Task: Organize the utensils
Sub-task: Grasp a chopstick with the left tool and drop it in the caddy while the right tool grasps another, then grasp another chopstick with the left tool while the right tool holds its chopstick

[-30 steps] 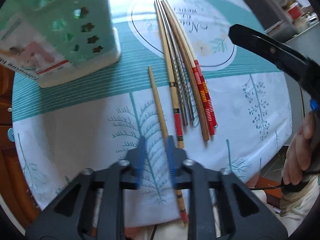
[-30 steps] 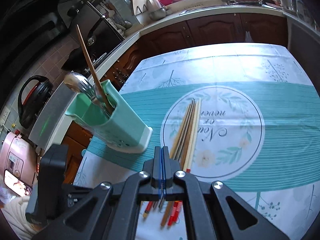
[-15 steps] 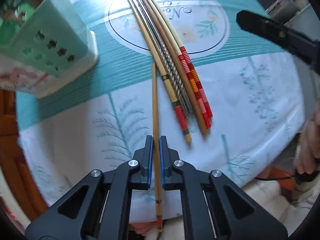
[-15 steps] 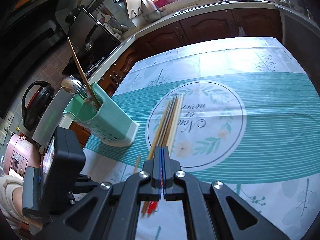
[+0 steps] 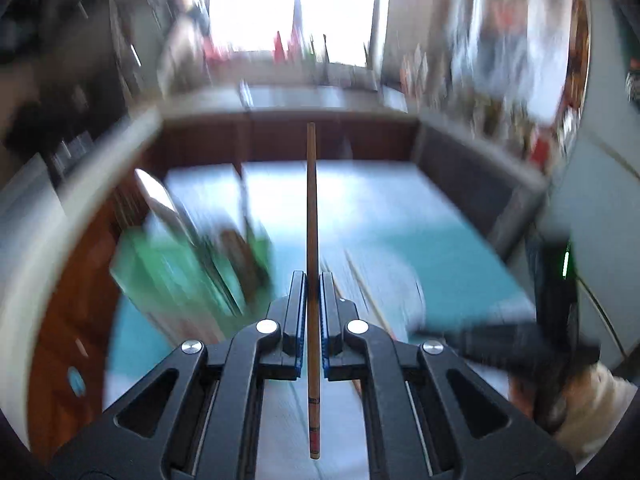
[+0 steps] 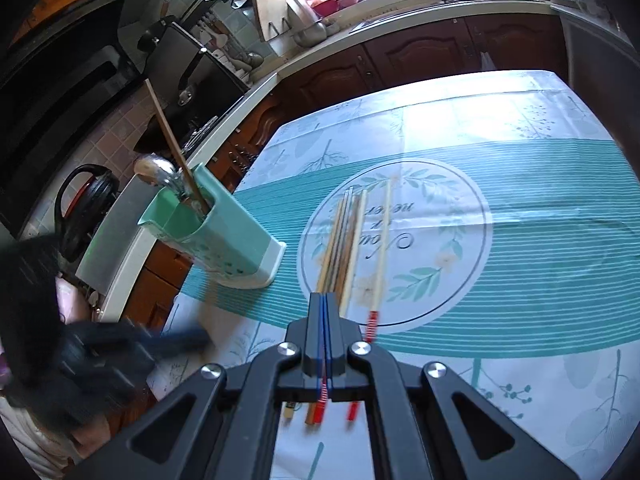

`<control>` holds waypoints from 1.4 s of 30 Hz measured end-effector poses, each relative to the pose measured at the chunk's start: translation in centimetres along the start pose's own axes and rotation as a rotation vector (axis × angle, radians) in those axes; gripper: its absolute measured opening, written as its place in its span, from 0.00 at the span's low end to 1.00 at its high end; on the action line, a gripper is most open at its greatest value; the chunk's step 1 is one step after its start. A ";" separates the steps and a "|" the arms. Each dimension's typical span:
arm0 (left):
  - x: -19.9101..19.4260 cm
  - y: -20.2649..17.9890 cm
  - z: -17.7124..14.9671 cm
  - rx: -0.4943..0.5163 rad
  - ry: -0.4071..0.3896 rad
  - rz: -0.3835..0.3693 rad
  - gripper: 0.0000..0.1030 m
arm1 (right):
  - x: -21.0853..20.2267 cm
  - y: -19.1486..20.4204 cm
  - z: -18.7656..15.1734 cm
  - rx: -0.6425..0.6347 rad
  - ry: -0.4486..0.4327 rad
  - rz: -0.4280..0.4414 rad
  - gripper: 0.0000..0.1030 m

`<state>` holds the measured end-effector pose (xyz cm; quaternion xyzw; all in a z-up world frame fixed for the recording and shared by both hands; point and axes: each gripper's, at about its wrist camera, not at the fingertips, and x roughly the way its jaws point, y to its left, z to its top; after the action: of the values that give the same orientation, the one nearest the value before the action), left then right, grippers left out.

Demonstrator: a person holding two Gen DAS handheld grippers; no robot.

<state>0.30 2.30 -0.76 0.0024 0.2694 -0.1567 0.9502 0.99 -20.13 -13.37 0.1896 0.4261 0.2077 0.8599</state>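
My left gripper (image 5: 311,280) is shut on a wooden chopstick (image 5: 311,216) and holds it up off the table, pointing forward. The left view is blurred by motion. The mint green utensil holder (image 5: 180,276) is low and left of it. In the right wrist view the holder (image 6: 216,236) stands at the table's left edge with a spoon (image 6: 154,168) and a wooden chopstick (image 6: 172,144) in it. Several chopsticks (image 6: 344,240) lie on the tablecloth just ahead of my right gripper (image 6: 324,300), which is shut. The left gripper (image 6: 132,344) shows blurred at lower left.
The table (image 6: 520,240) has a teal and white cloth with a round printed emblem. Wooden kitchen cabinets and a counter (image 6: 400,36) run behind it. A kettle (image 6: 86,200) and a stove stand at left. One red-tipped chopstick (image 6: 380,248) lies apart, right of the bundle.
My left gripper has lifted the wooden chopstick off the table and tilted up fast toward the holder side. The right gripper moved a little forward over the bundle and stays shut.
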 end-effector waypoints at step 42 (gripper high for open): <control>6.8 3.0 -3.7 0.034 -0.204 0.081 0.61 | 7.2 -1.3 6.3 0.061 0.212 -0.297 0.23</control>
<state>4.80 3.43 -7.66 0.0135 0.1681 -0.1221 0.9781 10.31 -18.49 -15.17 0.1274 0.5439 0.0842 0.8252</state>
